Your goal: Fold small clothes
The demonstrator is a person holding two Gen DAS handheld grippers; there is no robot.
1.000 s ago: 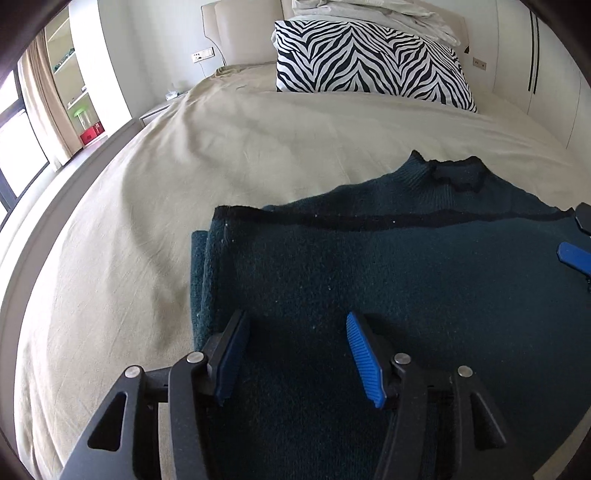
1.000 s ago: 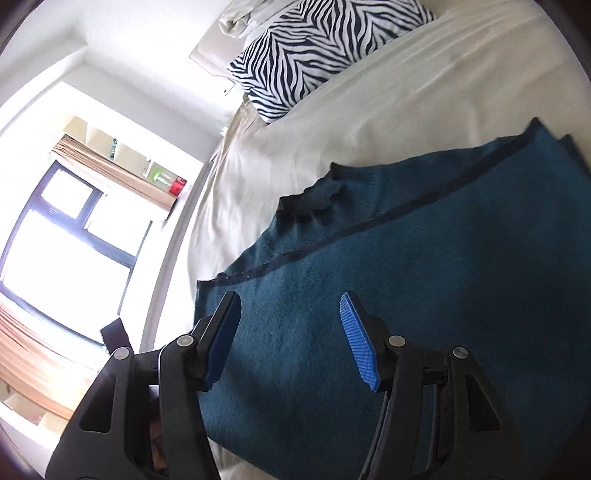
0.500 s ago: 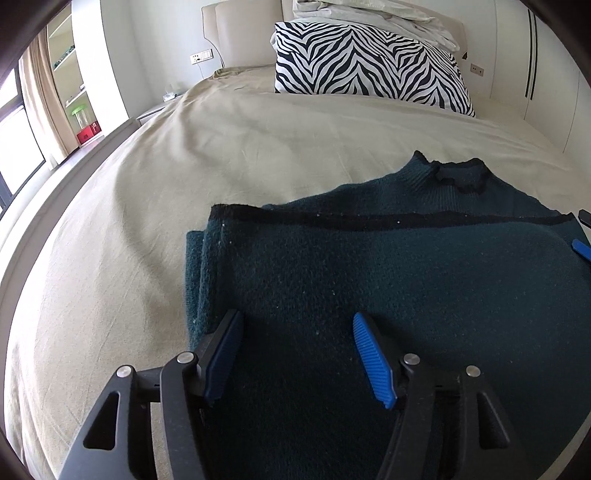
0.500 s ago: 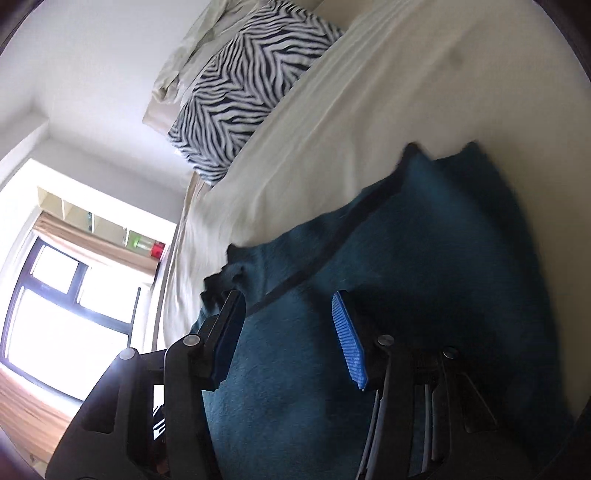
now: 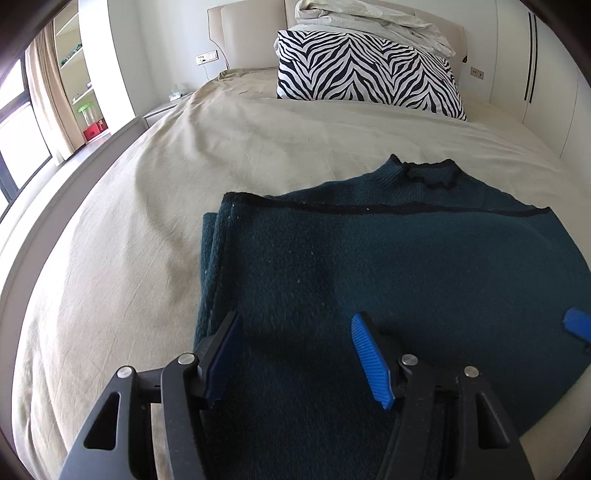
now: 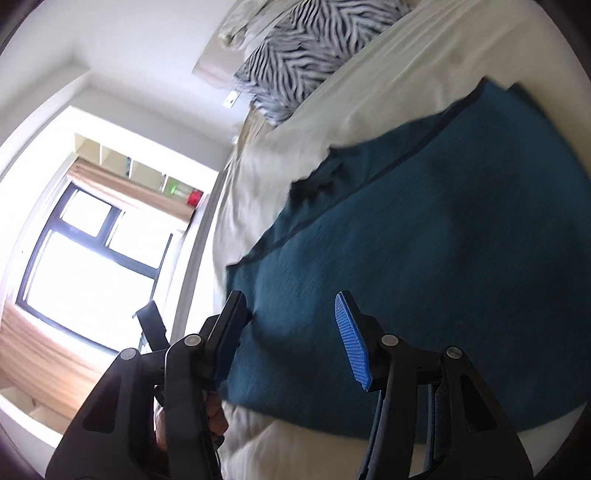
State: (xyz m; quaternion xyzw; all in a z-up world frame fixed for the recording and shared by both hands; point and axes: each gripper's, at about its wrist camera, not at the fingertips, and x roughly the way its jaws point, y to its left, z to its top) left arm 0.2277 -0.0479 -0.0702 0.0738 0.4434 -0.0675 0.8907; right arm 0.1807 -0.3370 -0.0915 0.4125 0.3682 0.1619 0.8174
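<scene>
A dark teal knitted sweater lies folded flat on the beige bed sheet, its collar toward the pillow. It also shows in the right wrist view. My left gripper is open and empty, just above the sweater's near left part. My right gripper is open and empty over the sweater's near edge, tilted; one blue fingertip of the right gripper shows at the right of the left wrist view.
A zebra-striped pillow and a crumpled pale duvet sit at the headboard. The bed's left edge borders a floor, shelves and a window. A nightstand stands at the far left.
My left gripper drew back a little toward the near edge. My right gripper swung and tilted, moving toward the sweater's near edge. Both stayed open.
</scene>
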